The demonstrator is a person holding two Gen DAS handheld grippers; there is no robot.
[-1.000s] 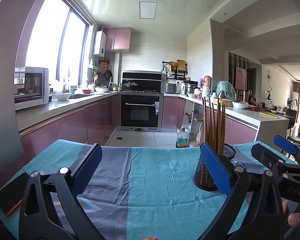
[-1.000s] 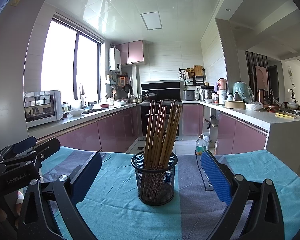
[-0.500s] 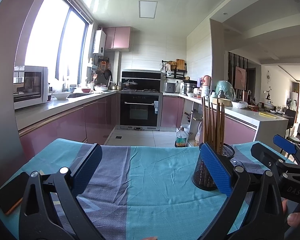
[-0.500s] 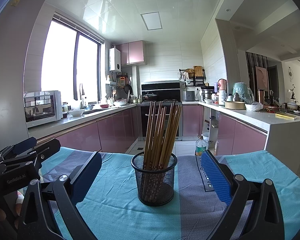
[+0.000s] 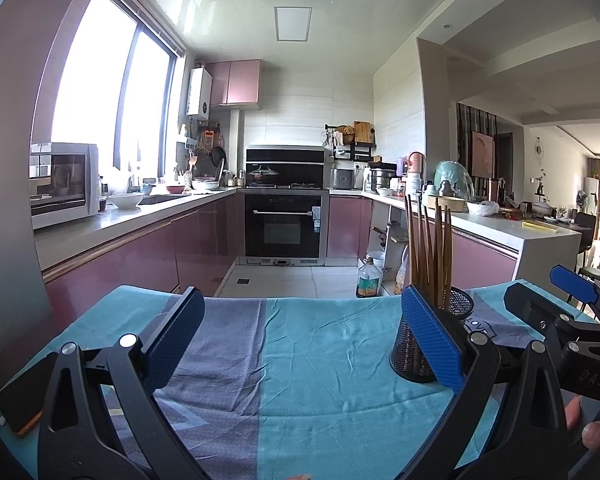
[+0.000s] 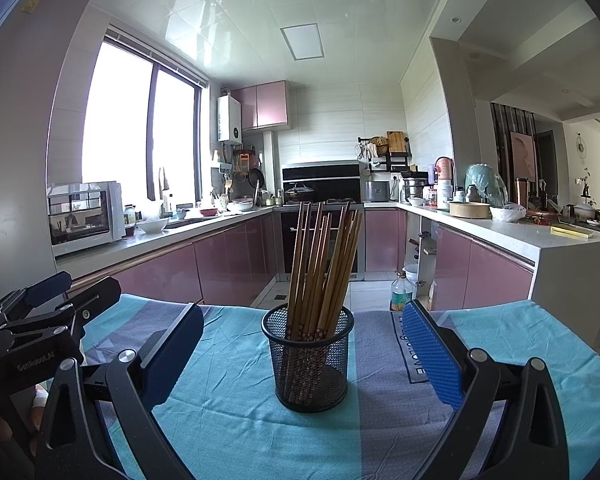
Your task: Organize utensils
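A black mesh cup [image 6: 311, 360] stands upright on the teal and grey striped tablecloth [image 6: 236, 384], holding several brown chopsticks [image 6: 324, 264]. My right gripper [image 6: 300, 352] is open, its blue pads on either side of the cup and apart from it. In the left wrist view the same cup [image 5: 414, 356] sits partly behind the right pad, with the chopsticks [image 5: 430, 252] rising above it. My left gripper [image 5: 300, 340] is open over bare cloth, left of the cup. Nothing is held.
A phone in an orange case [image 5: 22, 398] lies at the cloth's near left corner. The other gripper [image 5: 572, 320] and a fingertip [image 5: 596, 434] show at right. Beyond the table's far edge are the kitchen floor, an oil bottle [image 6: 401, 294] and pink cabinets [image 6: 228, 264].
The left wrist view has drifted slightly, so the cup sits a little lower and nearer the right pad. The right view is nearly unchanged. Both grippers stay open.
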